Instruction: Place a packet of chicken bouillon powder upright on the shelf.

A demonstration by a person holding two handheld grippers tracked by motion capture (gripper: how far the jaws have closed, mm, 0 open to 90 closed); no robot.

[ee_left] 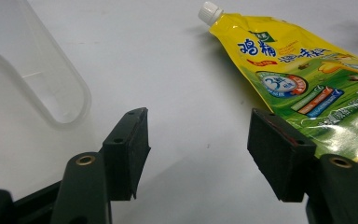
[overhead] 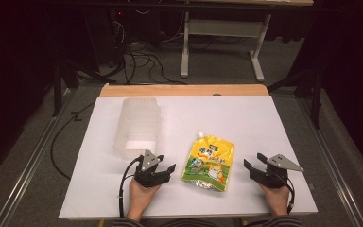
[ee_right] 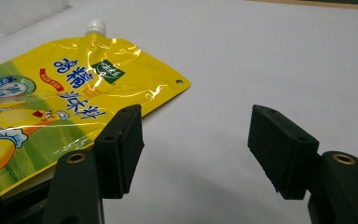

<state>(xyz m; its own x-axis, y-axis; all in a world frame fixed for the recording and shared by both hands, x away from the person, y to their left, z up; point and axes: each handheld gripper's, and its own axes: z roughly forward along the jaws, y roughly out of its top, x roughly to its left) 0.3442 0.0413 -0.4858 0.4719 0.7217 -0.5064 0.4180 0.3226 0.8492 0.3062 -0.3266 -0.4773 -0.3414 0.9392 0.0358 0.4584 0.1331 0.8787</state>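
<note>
The yellow spout pouch (overhead: pixel 209 163) is glossy, crinkled plastic film with a smooth white plastic cap (ee_left: pixel 210 11). The container (overhead: pixel 137 126) near the table's far left corner is translucent, frosted plastic. The table (overhead: pixel 246 118) is matt white with a wood-look far edge. The gripper pads (ee_right: pixel 121 147) look matt black.

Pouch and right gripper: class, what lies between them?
Nothing: the high view shows bare white table between the pouch and the right gripper.
</note>
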